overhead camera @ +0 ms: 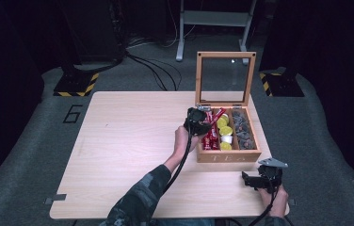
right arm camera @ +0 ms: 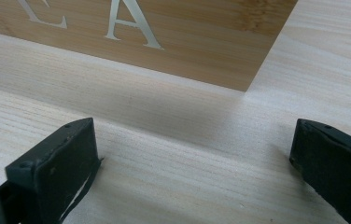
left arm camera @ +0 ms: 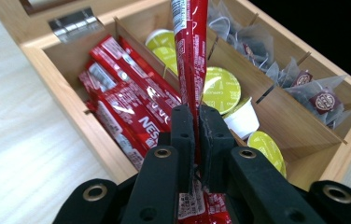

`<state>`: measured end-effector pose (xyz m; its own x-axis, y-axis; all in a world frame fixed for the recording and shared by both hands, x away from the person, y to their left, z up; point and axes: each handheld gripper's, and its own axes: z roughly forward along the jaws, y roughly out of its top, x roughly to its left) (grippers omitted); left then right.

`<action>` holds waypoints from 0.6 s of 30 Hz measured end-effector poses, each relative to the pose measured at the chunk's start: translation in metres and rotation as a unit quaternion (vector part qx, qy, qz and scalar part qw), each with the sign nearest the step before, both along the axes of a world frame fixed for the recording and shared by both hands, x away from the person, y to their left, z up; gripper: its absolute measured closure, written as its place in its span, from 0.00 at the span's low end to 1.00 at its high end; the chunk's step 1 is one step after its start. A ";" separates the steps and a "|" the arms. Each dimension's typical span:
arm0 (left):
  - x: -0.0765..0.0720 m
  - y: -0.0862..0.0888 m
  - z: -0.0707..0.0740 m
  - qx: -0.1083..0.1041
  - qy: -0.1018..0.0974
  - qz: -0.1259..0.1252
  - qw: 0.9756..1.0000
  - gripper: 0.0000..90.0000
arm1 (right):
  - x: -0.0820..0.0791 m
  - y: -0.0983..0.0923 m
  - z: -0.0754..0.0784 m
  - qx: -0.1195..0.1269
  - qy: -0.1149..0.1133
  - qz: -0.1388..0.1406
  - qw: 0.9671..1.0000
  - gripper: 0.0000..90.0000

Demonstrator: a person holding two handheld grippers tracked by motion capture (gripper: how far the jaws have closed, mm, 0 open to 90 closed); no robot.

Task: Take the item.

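Rising lengthwise from the clamped left gripper, a red coffee stick sachet is held over the wooden tea box; the right gripper is parked wide open on the table.

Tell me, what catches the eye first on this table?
The open wooden tea box with a glass lid at the table's far right, its compartments holding red stick sachets, yellow-green capsules and grey tea bags. The left gripper pinches one long red stick sachet above it; the right gripper waits open near the box's front.
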<state>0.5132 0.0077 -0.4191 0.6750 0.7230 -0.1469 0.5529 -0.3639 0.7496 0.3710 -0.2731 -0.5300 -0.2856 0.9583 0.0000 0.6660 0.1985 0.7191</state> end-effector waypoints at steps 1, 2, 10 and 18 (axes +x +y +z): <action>-0.001 0.002 0.002 -0.001 -0.002 0.001 1.000 0.95 | 0.000 0.000 0.000 0.000 0.000 0.000 1.000 0.00; -0.002 0.004 0.004 -0.002 -0.006 0.000 1.000 0.95 | 0.000 0.000 0.000 -0.001 0.000 0.001 1.000 0.00; -0.009 0.019 0.017 -0.011 -0.027 0.002 1.000 0.95 | 0.000 0.000 0.000 0.000 -0.001 -0.001 1.000 0.00; -0.014 0.036 0.024 -0.015 -0.040 0.003 0.999 0.95 | 0.000 0.000 0.000 0.001 0.000 -0.001 1.000 0.00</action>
